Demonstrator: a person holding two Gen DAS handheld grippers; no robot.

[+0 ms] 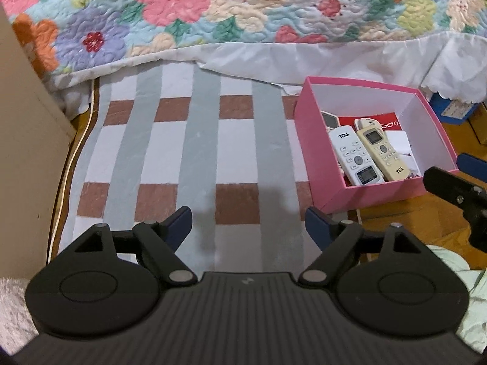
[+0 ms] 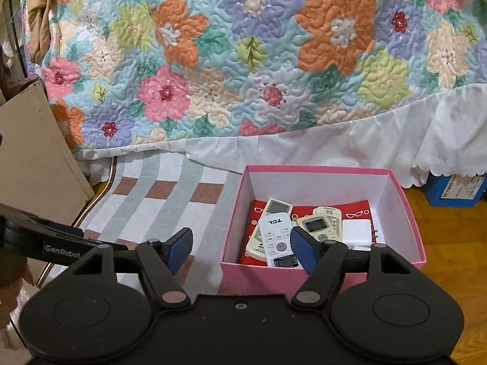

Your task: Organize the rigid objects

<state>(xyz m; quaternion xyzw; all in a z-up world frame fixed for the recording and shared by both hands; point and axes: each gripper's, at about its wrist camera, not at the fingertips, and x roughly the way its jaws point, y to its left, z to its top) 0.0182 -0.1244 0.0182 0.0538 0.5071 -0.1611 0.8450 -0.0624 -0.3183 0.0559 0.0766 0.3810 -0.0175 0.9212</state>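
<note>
Left gripper [image 1: 249, 223]: fingers spread wide, nothing between them; hovers over the rug [image 1: 197, 152], which lies bare from the fingertips to the quilt's hem.
Right gripper [image 2: 240, 245]: fingers spread wide, nothing held; left pad over the rug, right pad [image 2: 303, 252] in front of the box's near wall and overlapping the remotes in view.
Box [image 2: 304, 276]: one, pink outside, white inside, open-topped; stands on the rug's right edge with its right part over the wood floor [image 2: 450, 273]; its far wall is near the white ruffle [image 2: 334, 152] of the quilt [image 2: 243, 60].
Remotes, all in the box, four counted: one white [image 2: 275, 240] marked TCL, lying on top; one cream [image 2: 318, 226] with a screen, just beside it; one grey-screened [image 2: 275, 206] at the back left; one cream [image 2: 257, 248] partly under the white one; a further cream piece behind the screened one cannot be told apart.
White block [image 2: 356, 231]: one, at the box's right, touching the cream remote; red sheet [image 2: 350, 211] with a glasses pattern lines the bottom.
Edges: beige board [image 1: 27, 152] bounds the rug on the left; blue box [image 2: 456, 190] sits under the ruffle, well right of the pink one.
</note>
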